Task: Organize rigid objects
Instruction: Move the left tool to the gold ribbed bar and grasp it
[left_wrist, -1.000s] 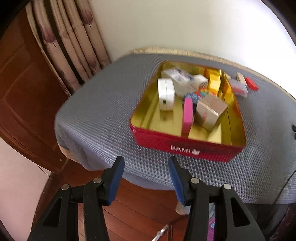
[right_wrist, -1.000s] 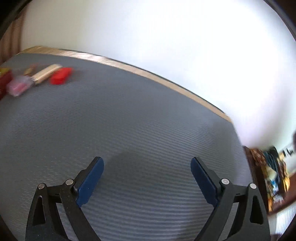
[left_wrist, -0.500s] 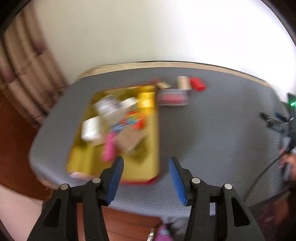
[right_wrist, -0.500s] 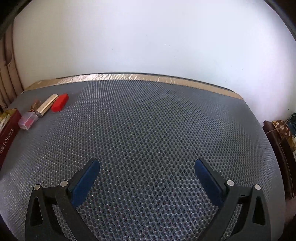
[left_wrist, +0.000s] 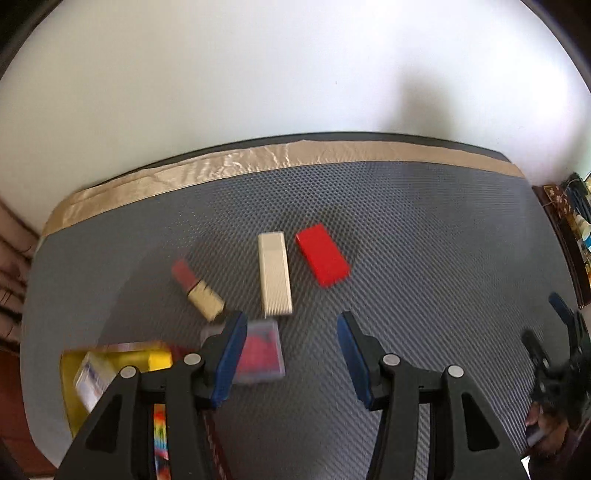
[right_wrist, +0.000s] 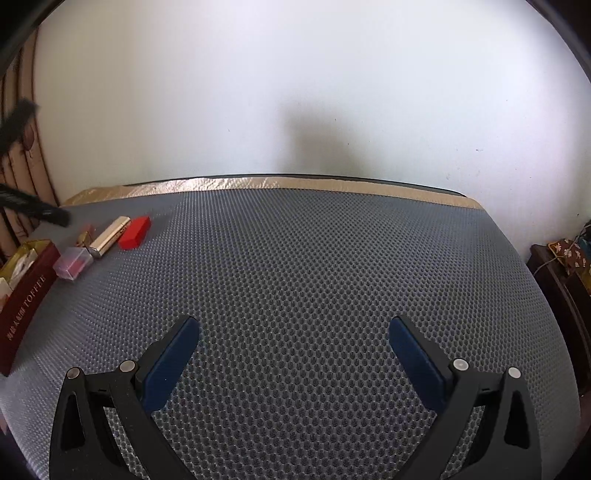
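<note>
Loose rigid items sit on the grey mesh mat (left_wrist: 424, 258) w/ the left gripper (left_wrist: 291, 347) right over them: clear box (left_wrist: 264, 350) touching its left finger (left_wrist: 231, 354), cream bar (left_wrist: 274, 273) just ahead, long axis running away from the claw, red block (left_wrist: 322, 254) beside it, lipstick (left_wrist: 197, 284) to the left. Tin (right_wrist: 27, 291) lies behind-left. Left is the nearer hand; jaws spread, nothing held, tilted down. Right gripper (right_wrist: 293, 354) hovers well apart over bare mat, also wide open, empty. Prob next: left closes across the bar's short width.
</note>
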